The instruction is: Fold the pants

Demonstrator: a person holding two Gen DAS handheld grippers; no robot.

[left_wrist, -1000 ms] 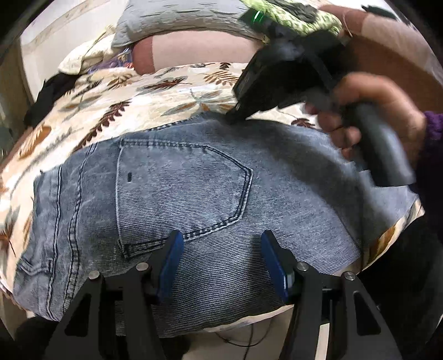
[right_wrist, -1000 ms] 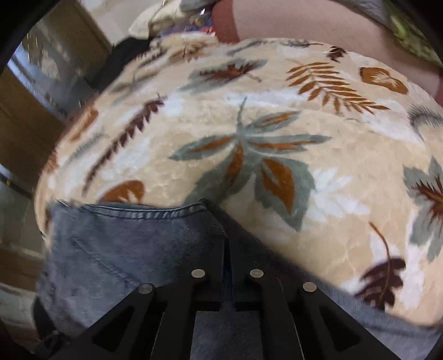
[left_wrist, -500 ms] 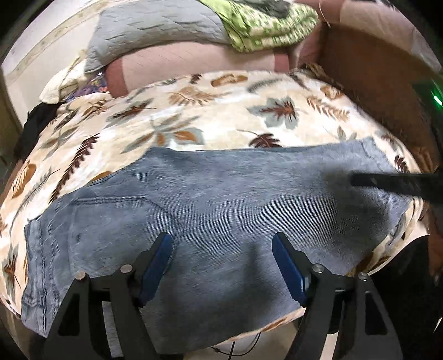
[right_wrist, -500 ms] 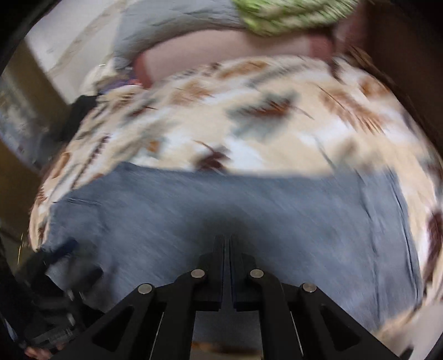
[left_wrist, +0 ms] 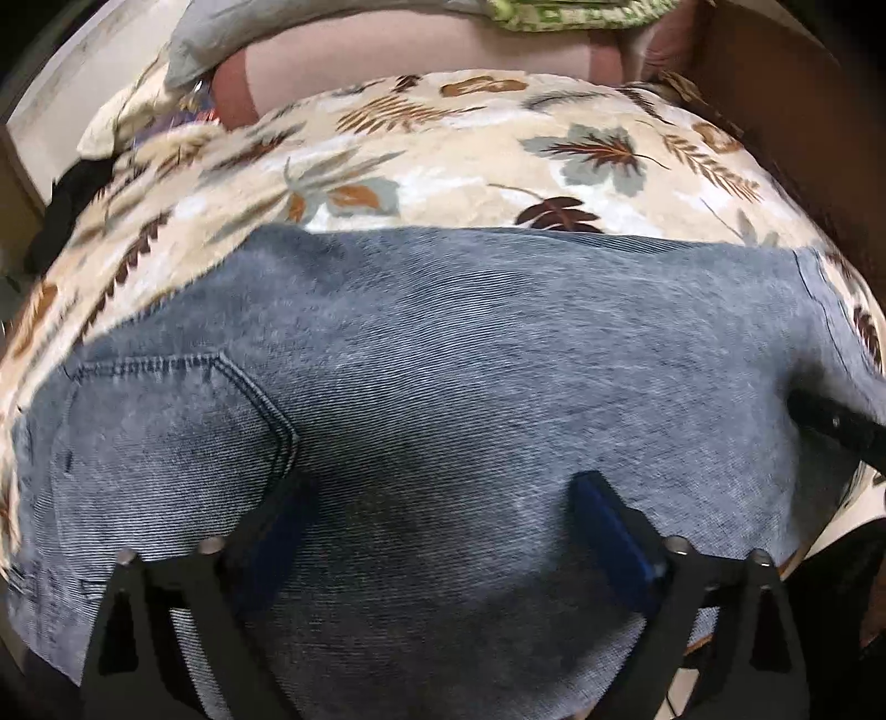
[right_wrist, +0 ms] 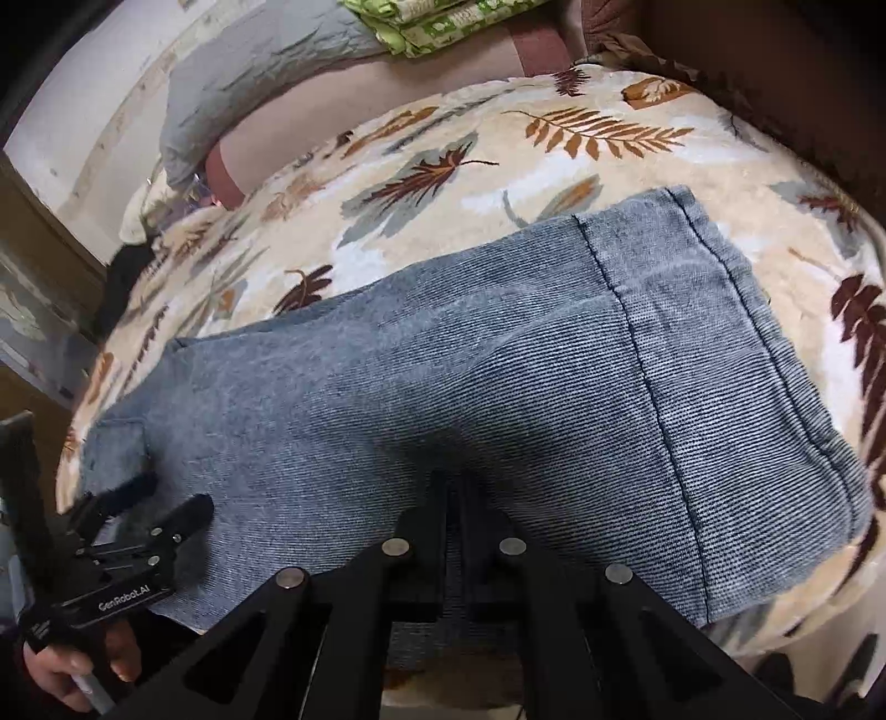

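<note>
Denim jeans [left_wrist: 454,387] now lie flat across the leaf-print bed blanket [left_wrist: 470,149], filling mid-frame. My left tongs [left_wrist: 437,531] are opening wide with nothing pinched; a second ago they were narrower. Right tongs [right_wrist: 455,498] sit clamped together, empty. Next fold's up.

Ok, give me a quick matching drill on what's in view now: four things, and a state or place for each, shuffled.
1 left gripper
2 right gripper
3 jeans
4 green folded cloth

A lying flat on the leaf-print blanket
B jaws opening, no cloth pinched
C at the far end, on the pillows
D jaws shut

Pairs: 1-B, 2-D, 3-A, 4-C
</note>
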